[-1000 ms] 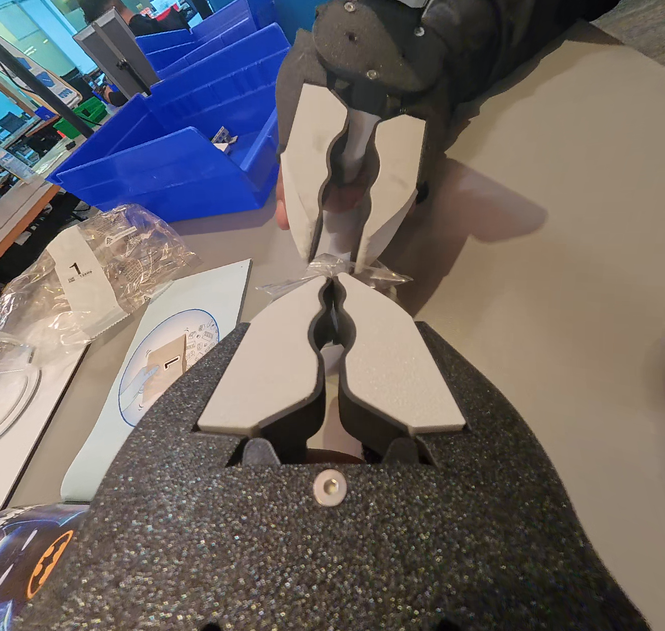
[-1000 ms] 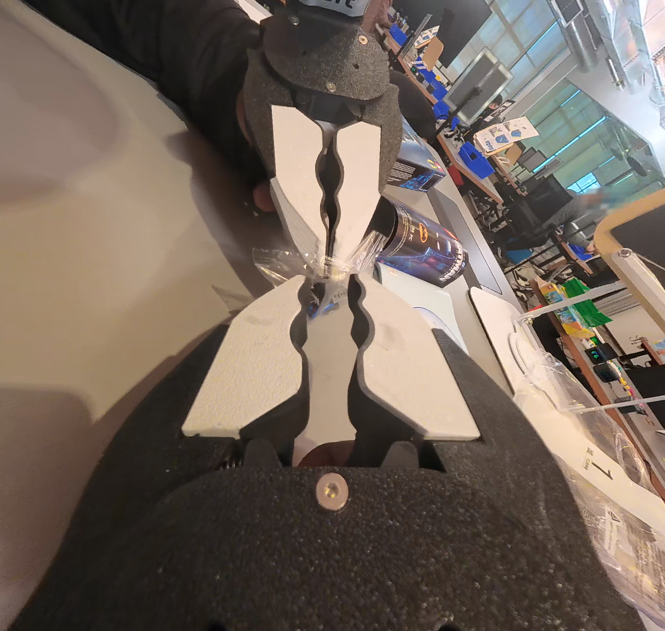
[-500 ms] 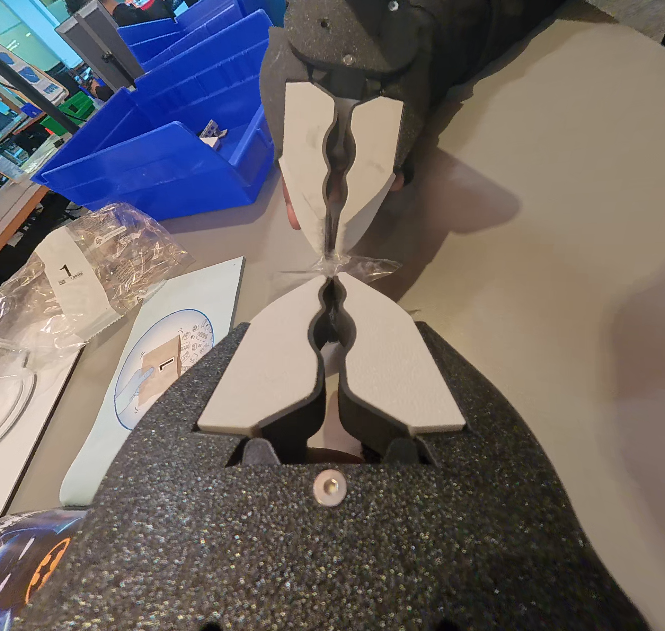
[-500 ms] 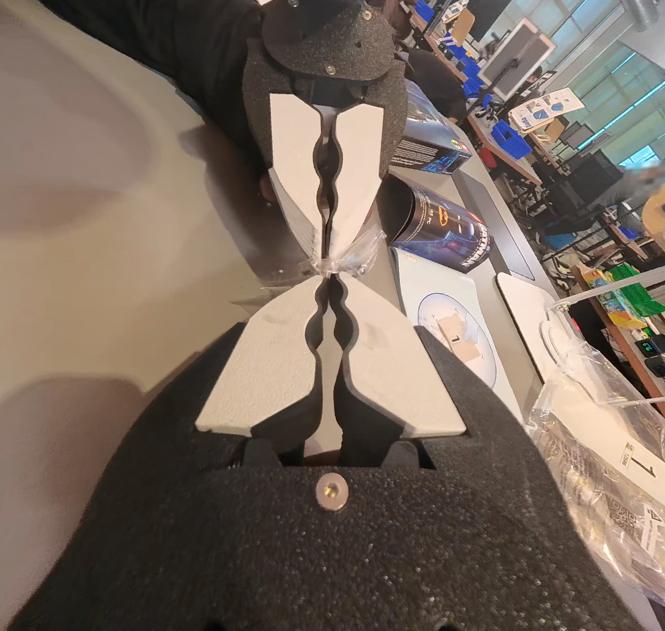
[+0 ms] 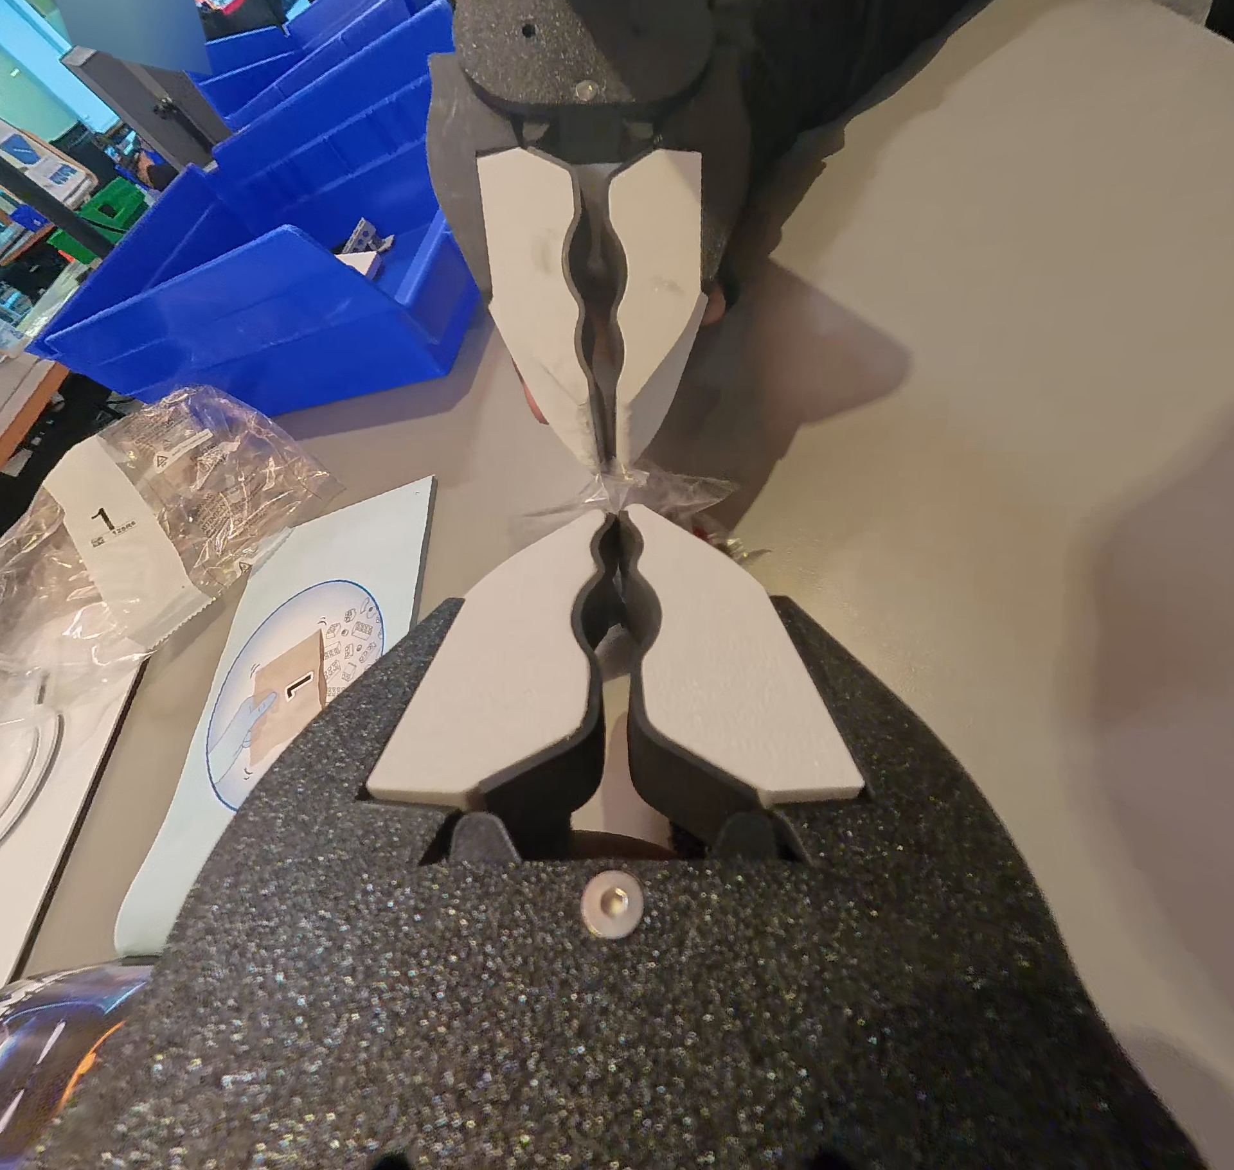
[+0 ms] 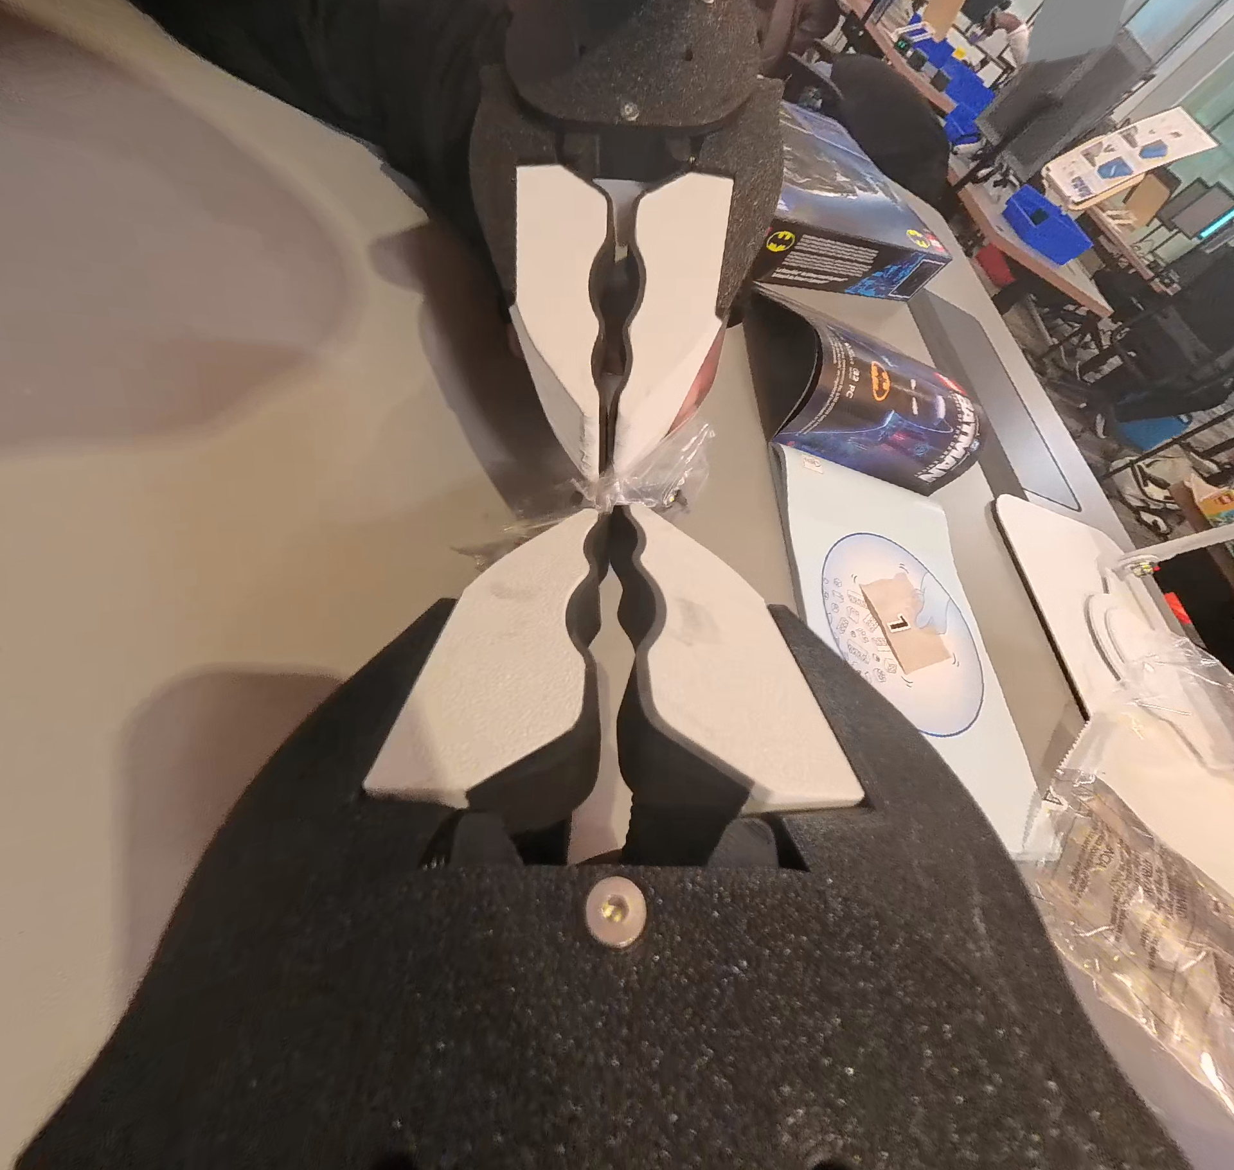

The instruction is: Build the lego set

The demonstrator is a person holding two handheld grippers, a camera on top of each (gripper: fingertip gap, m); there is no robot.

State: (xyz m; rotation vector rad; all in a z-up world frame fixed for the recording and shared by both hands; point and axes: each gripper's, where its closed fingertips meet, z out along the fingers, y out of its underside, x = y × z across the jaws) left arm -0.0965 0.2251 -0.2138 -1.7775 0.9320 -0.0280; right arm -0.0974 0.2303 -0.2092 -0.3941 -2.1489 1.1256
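Small clear crinkled plastic bag (image 5: 658, 490): hung above the beige table (image 5: 968, 404), pinched by left claw (image 5: 615, 518) and right claw (image 6: 606, 512), tips facing, beside a pale-blue booklet (image 6: 888, 577).

1. The left wrist view sits on the left gripper (image 5: 615, 516) and looks forward along its two fingers, low over the table (image 5: 1001, 404).
2. It faces the right gripper (image 5: 611, 460), very close.
3. The right wrist view sits on the right gripper (image 6: 609, 516) and looks back at the left gripper (image 6: 604, 470).
4. Both views share the clear plastic bag (image 5: 658, 494) (image 6: 658, 464) between the tips, and the picture sheet (image 5: 300, 657) (image 6: 888, 610).
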